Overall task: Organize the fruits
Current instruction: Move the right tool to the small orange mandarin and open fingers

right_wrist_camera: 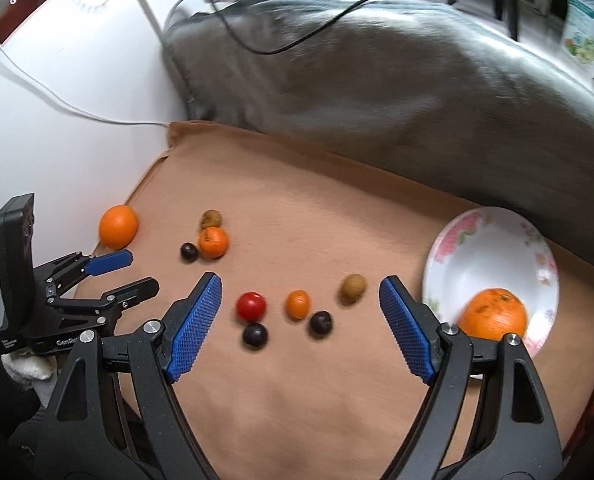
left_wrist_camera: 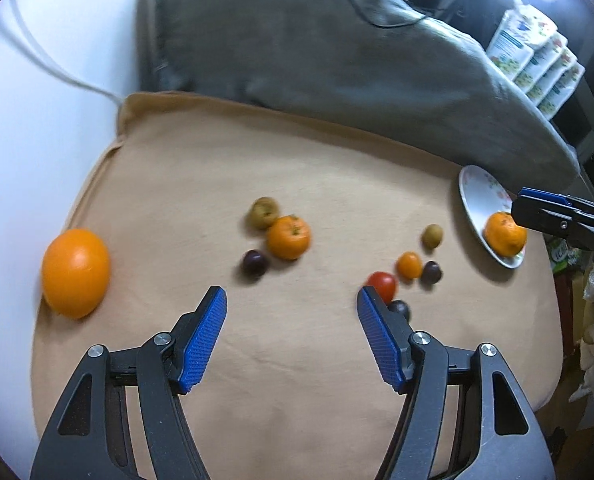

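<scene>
Loose fruit dots a tan cloth (right_wrist_camera: pixel 297 400) as the right gripper (right_wrist_camera: pixel 301 292), jaws wide and empty, hovers over a red tomato (right_wrist_camera: pixel 251 306) and small orange (right_wrist_camera: pixel 297 304), a mandarin (right_wrist_camera: pixel 493 314) already in the floral bowl (right_wrist_camera: pixel 493 240); the left gripper (left_wrist_camera: pixel 292 296) hangs part-open, empty.
</scene>
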`<control>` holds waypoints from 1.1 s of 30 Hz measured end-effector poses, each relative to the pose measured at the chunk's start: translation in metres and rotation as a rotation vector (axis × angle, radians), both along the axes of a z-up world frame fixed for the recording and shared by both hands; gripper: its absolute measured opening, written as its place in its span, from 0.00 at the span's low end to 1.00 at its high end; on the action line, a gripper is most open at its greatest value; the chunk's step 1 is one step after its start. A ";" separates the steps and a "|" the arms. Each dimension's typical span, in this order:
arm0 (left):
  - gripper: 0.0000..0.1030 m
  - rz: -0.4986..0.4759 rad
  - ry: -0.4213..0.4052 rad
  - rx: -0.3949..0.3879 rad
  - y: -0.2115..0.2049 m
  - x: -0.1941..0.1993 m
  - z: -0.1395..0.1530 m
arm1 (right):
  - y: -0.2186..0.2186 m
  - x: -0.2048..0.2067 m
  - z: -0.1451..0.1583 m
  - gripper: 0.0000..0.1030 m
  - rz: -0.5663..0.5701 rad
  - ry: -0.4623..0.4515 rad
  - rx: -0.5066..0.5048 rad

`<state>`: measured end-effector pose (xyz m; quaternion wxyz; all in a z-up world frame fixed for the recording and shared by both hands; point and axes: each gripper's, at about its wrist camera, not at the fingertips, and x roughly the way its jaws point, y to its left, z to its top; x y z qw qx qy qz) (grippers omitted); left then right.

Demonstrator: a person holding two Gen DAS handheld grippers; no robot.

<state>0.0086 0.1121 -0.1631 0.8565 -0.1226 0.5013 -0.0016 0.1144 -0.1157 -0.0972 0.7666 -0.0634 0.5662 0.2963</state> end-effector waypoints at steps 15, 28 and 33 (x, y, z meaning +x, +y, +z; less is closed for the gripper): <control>0.49 0.028 0.034 -0.061 0.026 0.005 -0.025 | 0.035 0.011 -0.031 0.68 0.100 0.093 0.003; 0.49 0.021 0.055 -0.139 0.021 0.042 -0.037 | 0.033 -0.009 -0.073 0.44 0.236 0.151 -0.145; 0.49 0.017 0.078 -0.149 0.016 0.054 -0.042 | 0.030 -0.001 -0.083 0.44 0.220 0.170 -0.151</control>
